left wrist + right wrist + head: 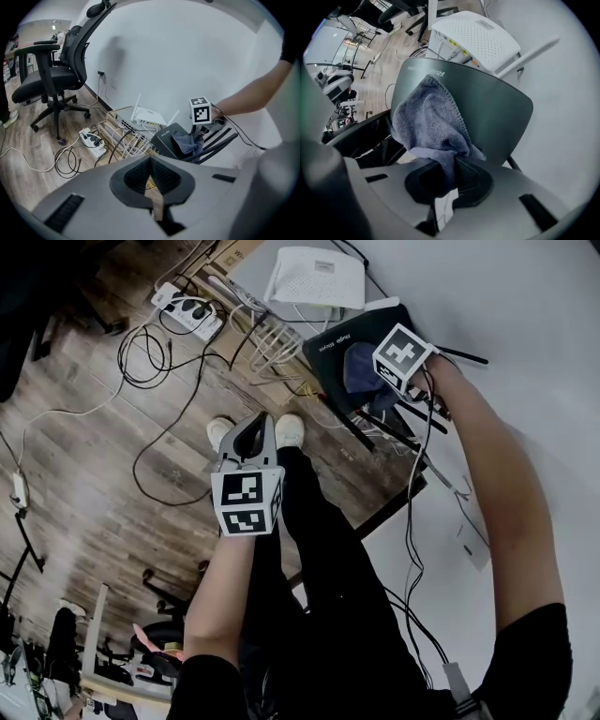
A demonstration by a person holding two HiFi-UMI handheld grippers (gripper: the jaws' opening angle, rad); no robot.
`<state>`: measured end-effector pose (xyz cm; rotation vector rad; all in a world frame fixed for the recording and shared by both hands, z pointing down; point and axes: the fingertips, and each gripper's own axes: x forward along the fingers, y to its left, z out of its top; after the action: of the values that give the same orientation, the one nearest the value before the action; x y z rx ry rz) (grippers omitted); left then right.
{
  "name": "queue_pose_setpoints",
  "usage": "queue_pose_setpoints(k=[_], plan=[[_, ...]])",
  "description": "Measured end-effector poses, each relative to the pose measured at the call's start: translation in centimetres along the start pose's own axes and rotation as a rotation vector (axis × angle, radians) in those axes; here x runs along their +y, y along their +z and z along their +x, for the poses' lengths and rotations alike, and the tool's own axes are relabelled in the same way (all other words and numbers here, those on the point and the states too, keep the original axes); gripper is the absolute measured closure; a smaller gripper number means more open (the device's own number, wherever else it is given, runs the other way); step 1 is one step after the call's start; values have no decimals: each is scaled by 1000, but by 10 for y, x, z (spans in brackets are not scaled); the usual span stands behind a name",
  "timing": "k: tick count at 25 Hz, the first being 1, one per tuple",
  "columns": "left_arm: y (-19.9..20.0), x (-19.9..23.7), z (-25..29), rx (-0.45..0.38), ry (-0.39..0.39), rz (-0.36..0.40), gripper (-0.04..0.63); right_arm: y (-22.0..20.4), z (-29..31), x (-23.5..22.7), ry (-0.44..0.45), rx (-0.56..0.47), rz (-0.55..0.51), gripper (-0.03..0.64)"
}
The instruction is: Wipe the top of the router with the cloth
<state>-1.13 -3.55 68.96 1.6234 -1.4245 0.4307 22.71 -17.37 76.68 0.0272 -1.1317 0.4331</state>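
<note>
A black router (361,338) (168,139) (487,105) with several black antennas sits by the white wall. A blue-grey cloth (361,367) (185,141) (426,117) is spread on its top. My right gripper (384,390) (451,176) is shut on the cloth's near end and holds it down on the router. My left gripper (249,439) (152,180) hangs in the air above the floor, well short of the router, shut with nothing in it.
A white router (314,277) (478,33) stands just behind the black one. A network switch with many white cables (272,343) (126,136) lies beside it, and a power strip (187,313) (93,142) with loose cords on the wooden floor. An office chair (51,77) stands farther left.
</note>
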Motion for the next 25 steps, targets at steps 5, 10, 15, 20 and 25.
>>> queue_pose_setpoints(k=[5,10,15,20,25], plan=[[-1,-6,5,7,1,31,598,-6,2,-14,-29,23,11,601],[2,-15,10,11,-19,39,598,-19,5,-34,-118,120,-39,601],[15,-21,6,-14,-43,37,598,-28,7,-66,-255,160,-58,601],[21,-20,8,-20,-45,24,598,-30,8,-63,-278,156,-63,601],[25,-23,13,-28,-60,13,598,-21,3,-72,-344,86,-71,601]])
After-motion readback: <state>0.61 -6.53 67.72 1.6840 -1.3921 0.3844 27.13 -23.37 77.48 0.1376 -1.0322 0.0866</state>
